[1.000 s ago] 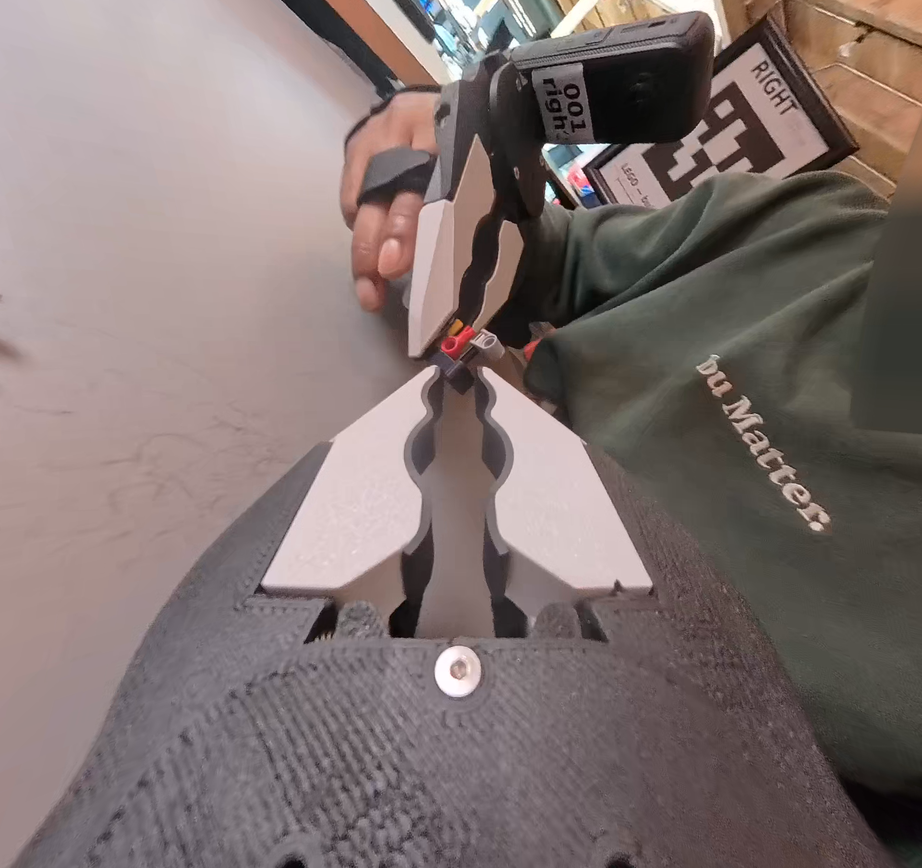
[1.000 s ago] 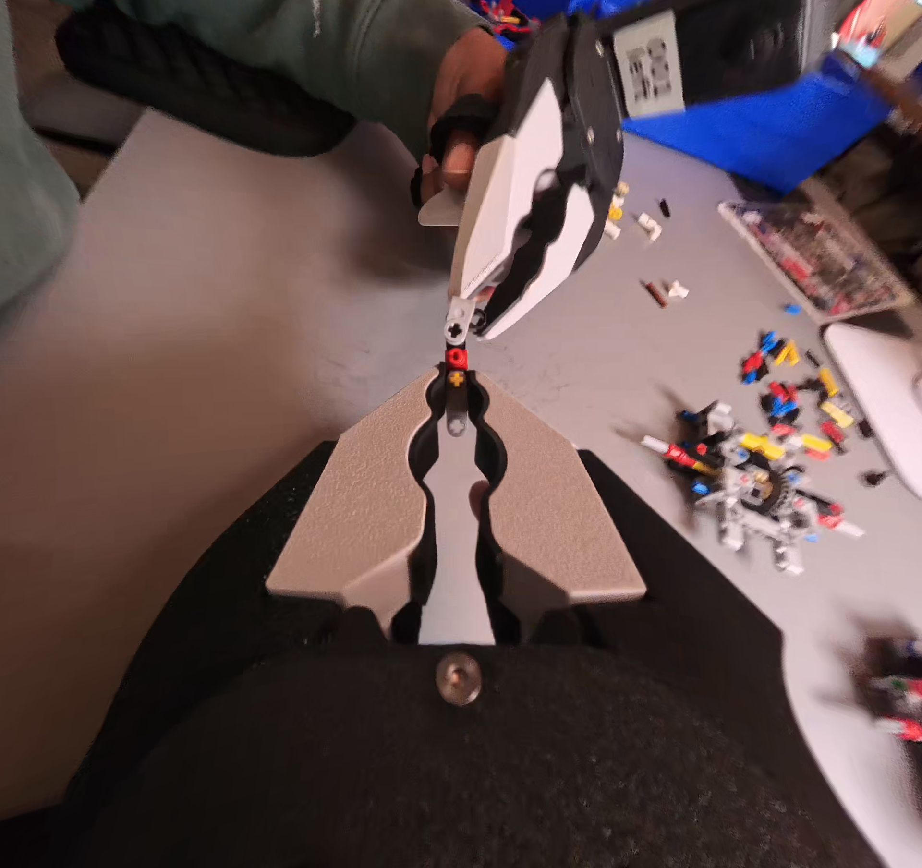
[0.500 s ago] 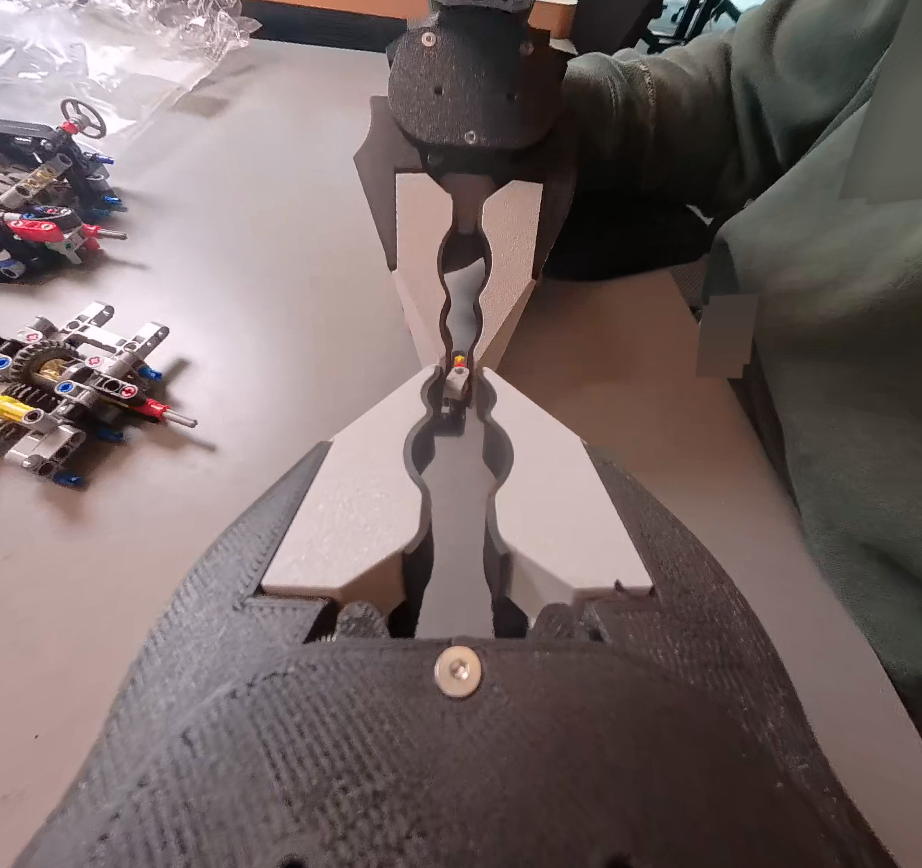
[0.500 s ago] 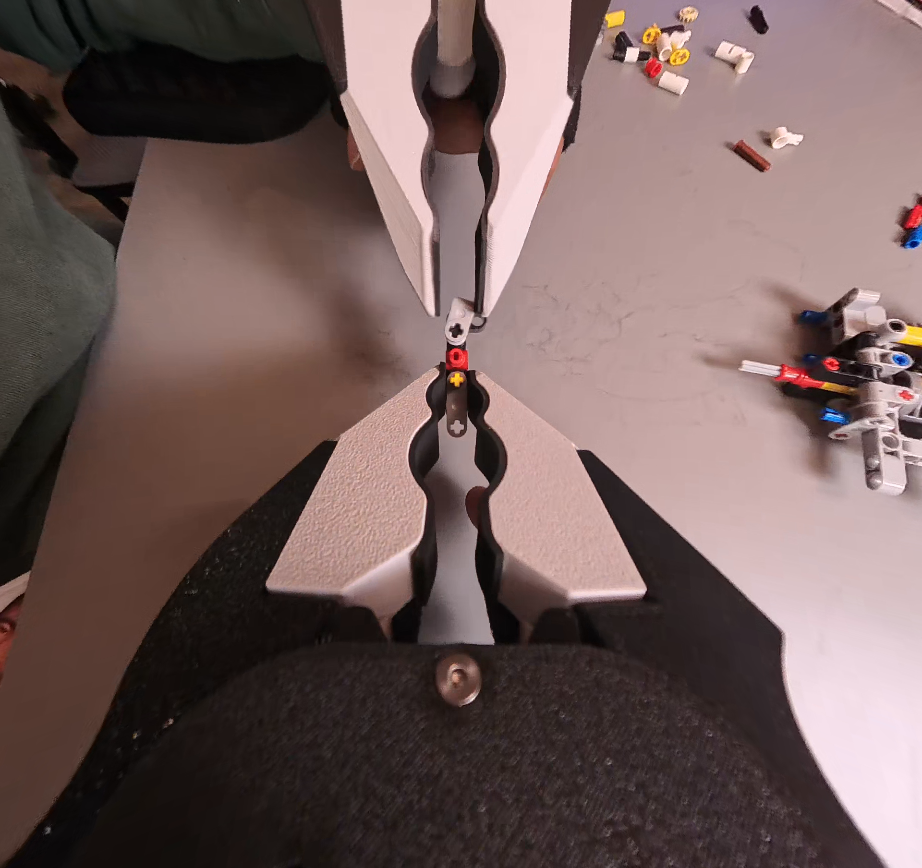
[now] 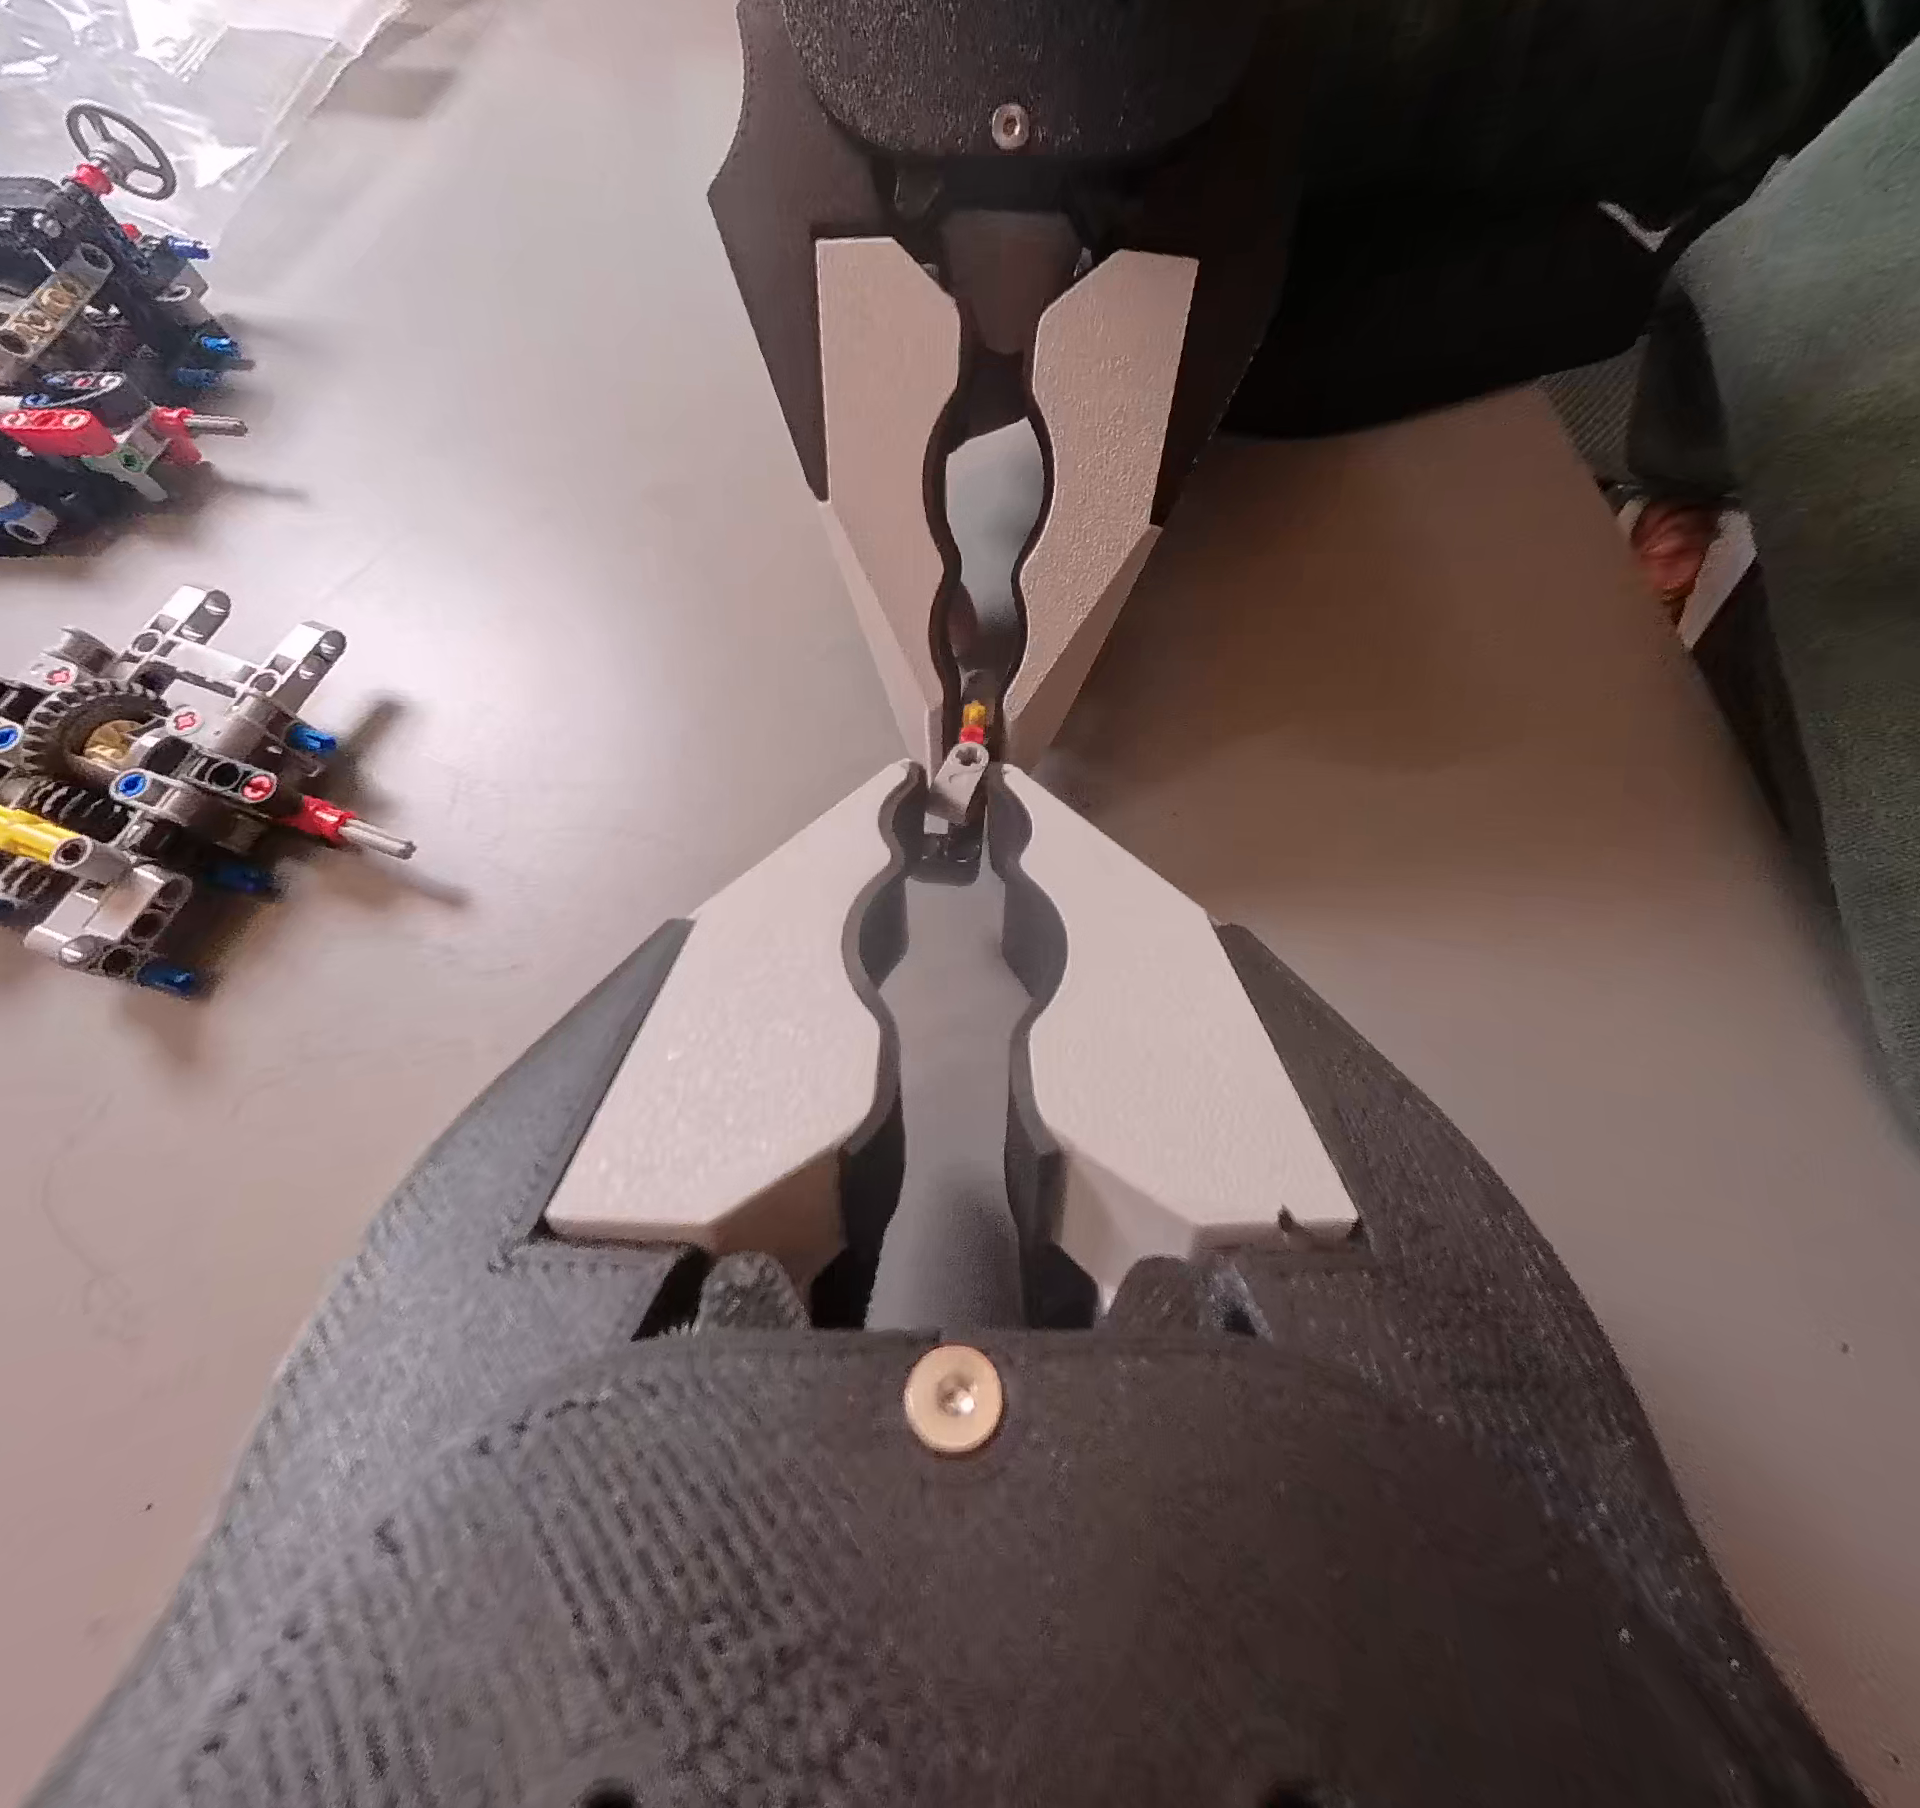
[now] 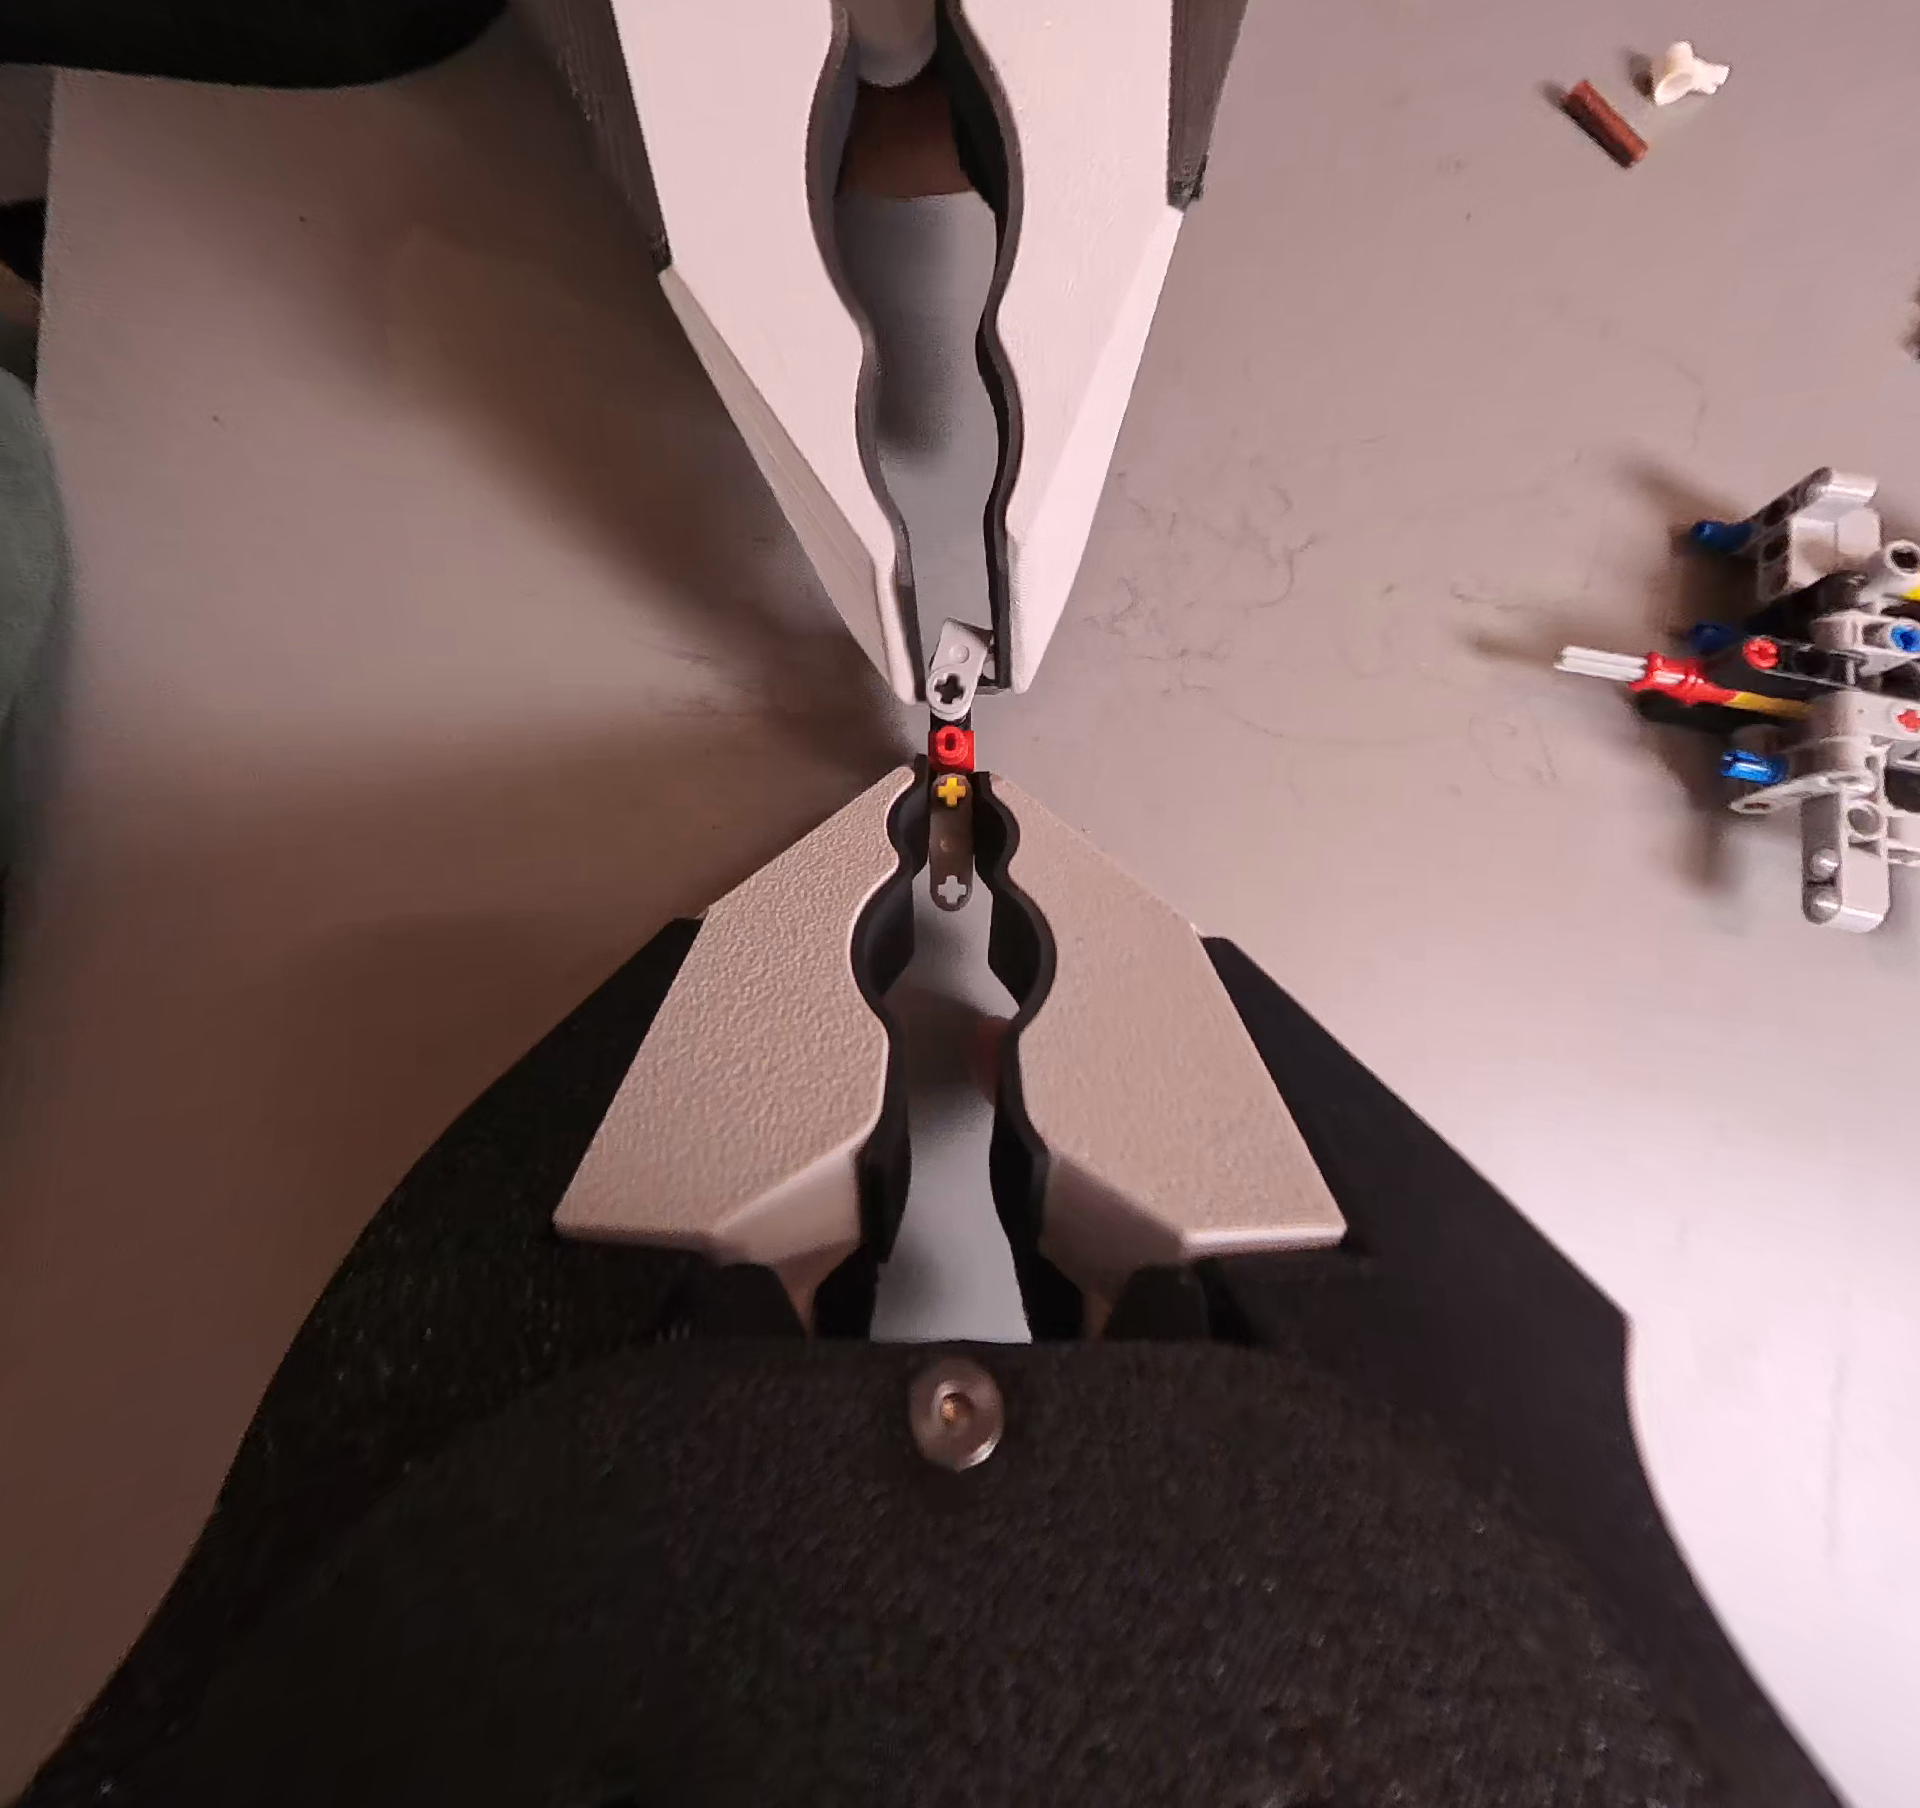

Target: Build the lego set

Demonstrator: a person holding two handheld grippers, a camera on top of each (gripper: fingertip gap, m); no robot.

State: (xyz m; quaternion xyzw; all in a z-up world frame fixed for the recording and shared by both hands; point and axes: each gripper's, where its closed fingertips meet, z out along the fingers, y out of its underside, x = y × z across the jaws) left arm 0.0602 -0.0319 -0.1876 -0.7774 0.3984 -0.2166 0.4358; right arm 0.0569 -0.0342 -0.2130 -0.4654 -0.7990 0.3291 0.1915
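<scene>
Brick assembly [image 6: 951, 750] between opposed tools

Each gripper [image 5: 951, 802] had two pale grey, wedge-shaped fingers [image 5: 758, 1010] lined with wavy black pads, set in a coarse black printed body. A silver screw [image 5: 953, 1410] sat just behind the fingers. The person wore a dark green sleeve [image 5: 1808, 615].

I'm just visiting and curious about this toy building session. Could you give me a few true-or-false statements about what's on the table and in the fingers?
1. Both grippers meet tip to tip over one small chain of plastic building pieces. True.
2. The right gripper grips a thin dark grey link with a yellow cross pin. True.
3. The left gripper grips a blue wheel. False: a light grey connector.
4. The grey table holds only that chain. False: a half-built model lies there.
</scene>
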